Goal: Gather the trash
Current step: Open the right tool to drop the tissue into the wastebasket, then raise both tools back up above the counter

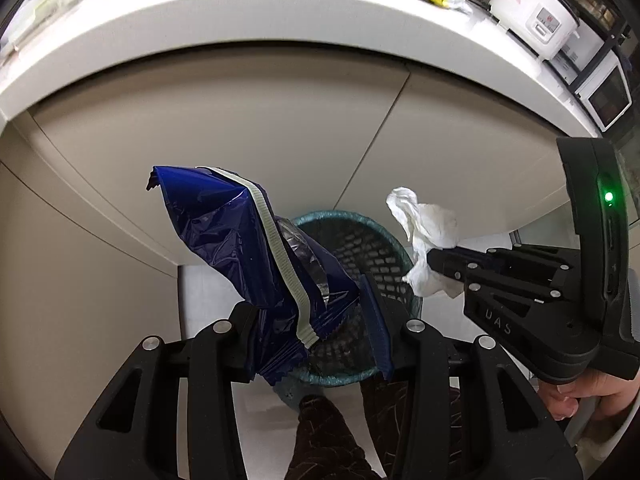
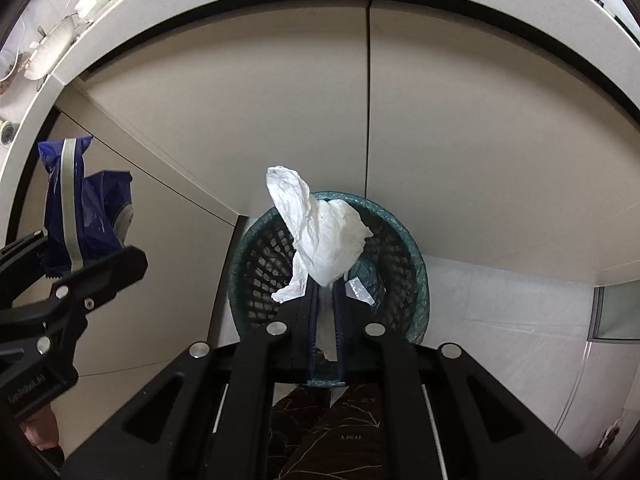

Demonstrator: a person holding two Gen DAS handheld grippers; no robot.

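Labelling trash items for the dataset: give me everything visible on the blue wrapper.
The blue wrapper is a crinkled, glossy dark-blue foil snack bag with a pale ribbed seam strip along its length and zigzag-cut ends. Its top is torn open and it looks empty, with silvery lining showing. It stands upward, leaning left, clamped near its lower end by the left gripper, above and just left of the trash basket. Nothing else touches it.

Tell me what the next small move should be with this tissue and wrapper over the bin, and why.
Probably open the right gripper first. Its crumpled white tissue already hangs above the mouth of the lined mesh bin, so it should drop straight in. The left gripper with the blue wrapper sits more toward the bin's edge.
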